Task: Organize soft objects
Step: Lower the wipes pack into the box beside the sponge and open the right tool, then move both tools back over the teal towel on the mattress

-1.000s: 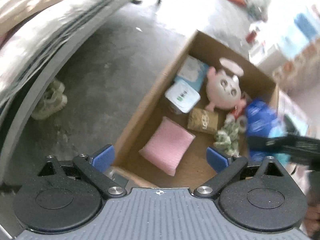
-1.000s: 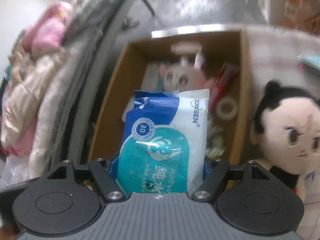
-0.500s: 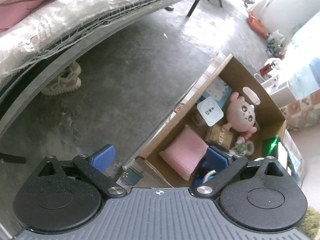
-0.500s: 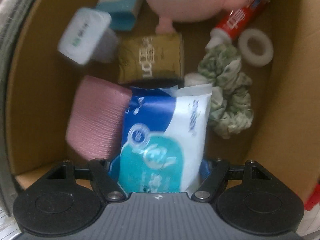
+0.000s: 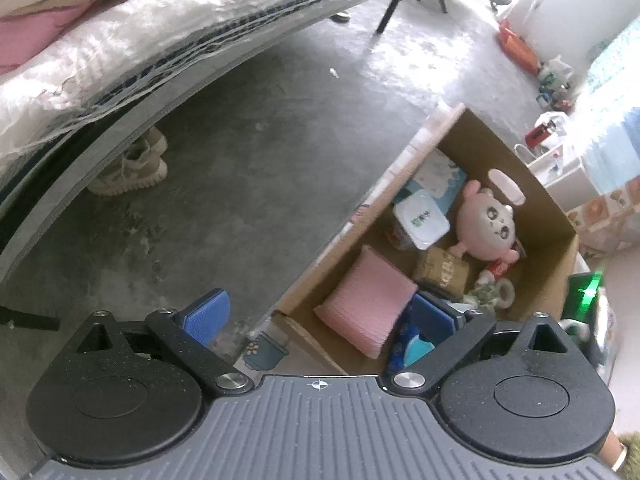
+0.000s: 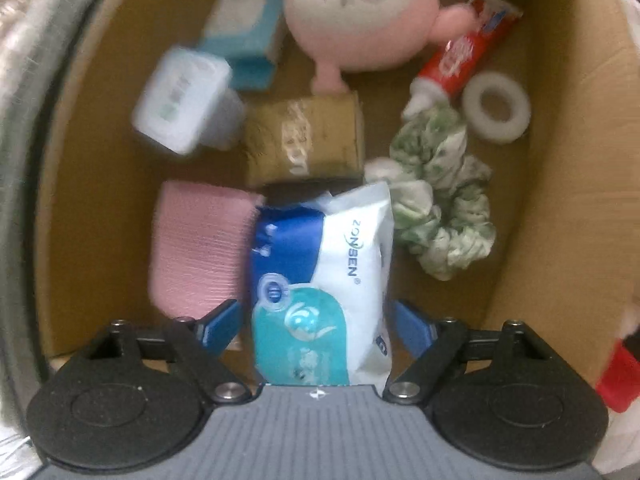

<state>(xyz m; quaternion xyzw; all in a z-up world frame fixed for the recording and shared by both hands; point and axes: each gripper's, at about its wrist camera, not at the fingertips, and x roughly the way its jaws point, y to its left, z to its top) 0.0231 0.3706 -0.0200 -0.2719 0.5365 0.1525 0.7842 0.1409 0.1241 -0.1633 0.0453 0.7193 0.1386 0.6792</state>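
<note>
In the right wrist view, a blue and white wet-wipes pack (image 6: 320, 280) lies low inside the cardboard box (image 6: 560, 160), between a pink folded cloth (image 6: 196, 248) and a green scrunchie (image 6: 444, 200). My right gripper (image 6: 318, 324) straddles the pack. Its jaws are opening, and a gap shows between each blue pad and the pack. A pink plush (image 6: 352, 12) lies at the far end. My left gripper (image 5: 320, 314) hangs open and empty over the floor at the box's (image 5: 480, 140) near corner. Behind its right finger, the pack (image 5: 404, 344) peeks out.
Also in the box are a brown pack (image 6: 304, 140), a toothpaste tube (image 6: 468, 52), a white tape ring (image 6: 498, 108), a white tissue pack (image 6: 184, 100) and a teal carton (image 6: 248, 32). Shoes (image 5: 132, 168) sit under a bed edge (image 5: 120, 60).
My right gripper came down into the box with the wipes pack, and its jaws spread off it. The left view swung from over the box towards the floor and bed.
</note>
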